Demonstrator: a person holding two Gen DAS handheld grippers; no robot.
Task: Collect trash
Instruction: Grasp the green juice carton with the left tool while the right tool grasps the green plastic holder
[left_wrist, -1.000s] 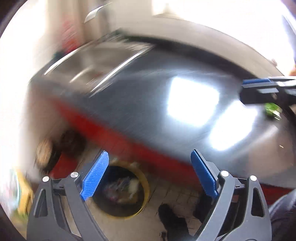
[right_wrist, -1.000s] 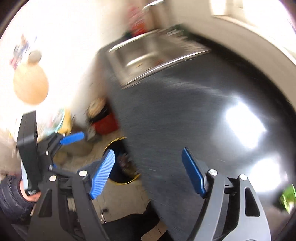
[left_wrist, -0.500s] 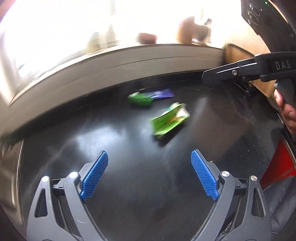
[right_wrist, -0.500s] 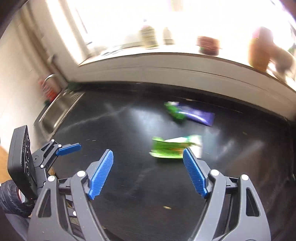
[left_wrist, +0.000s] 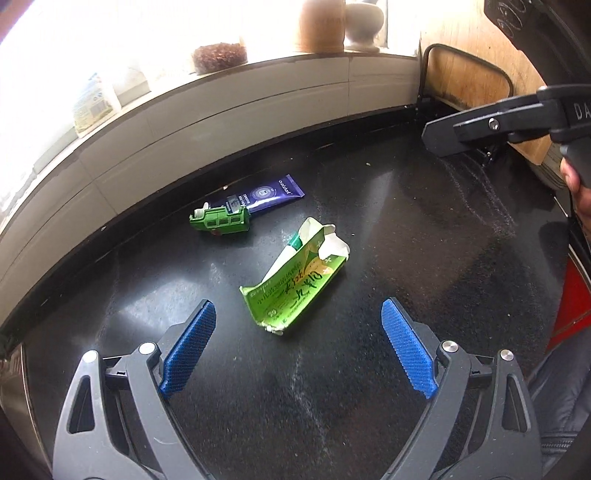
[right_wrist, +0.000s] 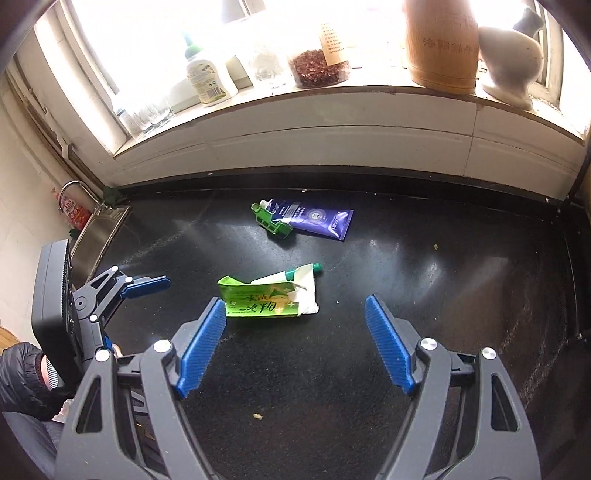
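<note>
Your left wrist cam looks down-forward over the black worktop (left_wrist: 369, 387) toward the windowsill, from the sink side. Your right cam faces the sill squarely, slightly higher. Both share the green carton (left_wrist: 295, 288) (right_wrist: 267, 295) and purple tube (left_wrist: 266, 194) (right_wrist: 317, 219), fairly near.

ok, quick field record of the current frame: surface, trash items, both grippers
surface: black countertop, window sill behind
trash 1: torn green carton, lying flat, a tube poking out of its open end
trash 2: purple tube, near the back wall
trash 3: small green plastic piece, touching the purple tube's cap end
left gripper: open, empty, carton just ahead
right gripper: open, empty, above the countertop
collected: none held
</note>
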